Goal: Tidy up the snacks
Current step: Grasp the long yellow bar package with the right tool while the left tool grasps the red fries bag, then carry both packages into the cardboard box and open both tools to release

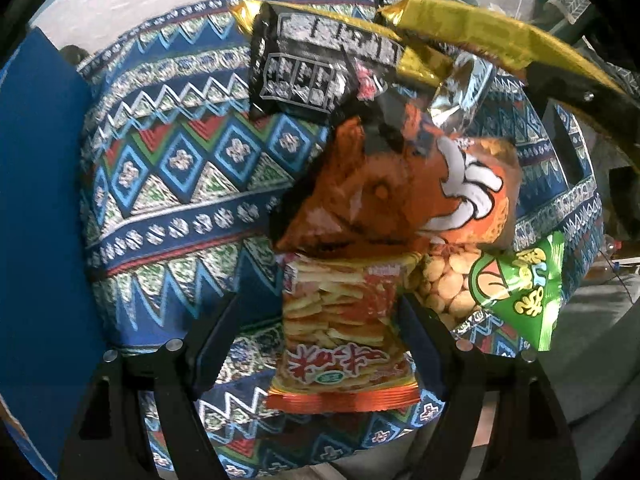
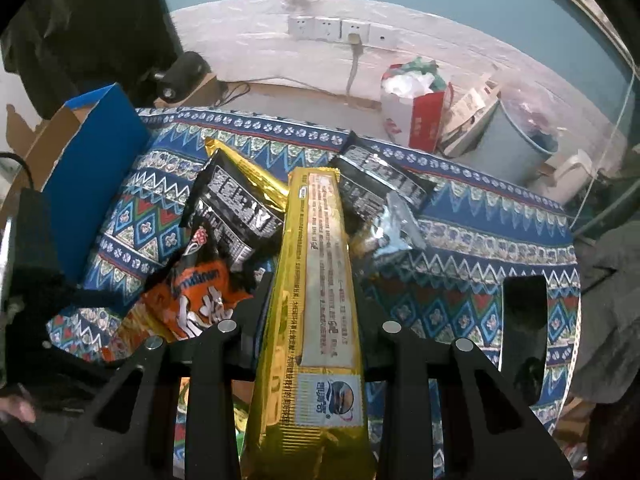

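My left gripper (image 1: 340, 316) is open around a fries snack bag (image 1: 340, 332), its fingers apart on either side of the bag. An orange chip bag (image 1: 400, 184) lies just beyond, with a black bag (image 1: 304, 72), a green bag (image 1: 520, 284) and a silver bag (image 1: 464, 88) in the pile. My right gripper (image 2: 316, 292) is shut on a long gold packet (image 2: 316, 280) and holds it above the pile; this packet also shows in the left wrist view (image 1: 480, 32). The orange bag (image 2: 200, 292) and black bags (image 2: 236, 204) lie under it.
A patterned blue cloth (image 2: 460, 292) covers the table. A blue cardboard box (image 2: 96, 160) stands at the left, also in the left wrist view (image 1: 40, 220). Behind the table are a red-and-white bag (image 2: 416, 104), a bin (image 2: 512, 140) and wall sockets (image 2: 340, 32).
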### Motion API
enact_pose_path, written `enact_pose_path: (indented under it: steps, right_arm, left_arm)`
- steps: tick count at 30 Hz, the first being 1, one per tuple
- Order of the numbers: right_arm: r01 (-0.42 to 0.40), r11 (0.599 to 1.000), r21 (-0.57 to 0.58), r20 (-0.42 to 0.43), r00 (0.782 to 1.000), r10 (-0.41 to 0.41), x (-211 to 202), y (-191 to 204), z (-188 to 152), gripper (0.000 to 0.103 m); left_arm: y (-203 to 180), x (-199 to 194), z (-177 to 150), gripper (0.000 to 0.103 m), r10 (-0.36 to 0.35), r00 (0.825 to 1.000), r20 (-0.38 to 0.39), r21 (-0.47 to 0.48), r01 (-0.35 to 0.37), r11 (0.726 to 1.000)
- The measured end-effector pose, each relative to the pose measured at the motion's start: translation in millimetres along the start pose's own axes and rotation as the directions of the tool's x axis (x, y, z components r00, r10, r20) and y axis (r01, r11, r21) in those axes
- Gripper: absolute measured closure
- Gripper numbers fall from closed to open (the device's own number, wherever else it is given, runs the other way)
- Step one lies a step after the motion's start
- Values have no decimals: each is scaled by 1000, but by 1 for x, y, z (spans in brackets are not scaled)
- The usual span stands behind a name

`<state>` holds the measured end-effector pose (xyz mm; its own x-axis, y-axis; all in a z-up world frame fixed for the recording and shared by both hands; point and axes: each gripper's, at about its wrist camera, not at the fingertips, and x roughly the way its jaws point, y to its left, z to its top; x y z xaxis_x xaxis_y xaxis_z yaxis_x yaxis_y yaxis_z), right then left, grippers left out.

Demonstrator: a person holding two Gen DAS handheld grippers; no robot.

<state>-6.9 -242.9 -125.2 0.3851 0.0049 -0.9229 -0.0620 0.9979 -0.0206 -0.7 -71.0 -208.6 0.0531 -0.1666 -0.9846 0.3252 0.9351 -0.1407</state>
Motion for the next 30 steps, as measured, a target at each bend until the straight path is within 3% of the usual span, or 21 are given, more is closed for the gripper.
enact_pose_path:
  steps: [3,5,6,9,21,30]
  right_arm:
    - [1,1000,8,7,1000,-1,-5,-2,-3,72]
    - [2,1000,5,14,1000,-2,-8,-1,-6,72]
    - [3,1000,2,19,1000,-3,-9,0,-7,72]
    - [2,1000,-4,33,999,-2,-13,2,-7,72]
    - [-14,1000,-24,91,996,16,-32,15,4,72]
    - [-28,998,-54,136,990,35,-48,34,14,72]
  left_arm:
    - [-7,3,-1,23,7,1000,10,23,-7,1000]
    - [-12,5,-3,37,8,1000,13,47,-9,999]
    - [-15,7,-4,52,-4,1000,5,53,3,999]
    - [-18,5,-6,62,-7,1000,15,58,7,998]
    - [9,-43,-8,64,61,992,113,48,-67,997]
    - [29,-85,-3,64,97,971,218,-7,-97,995]
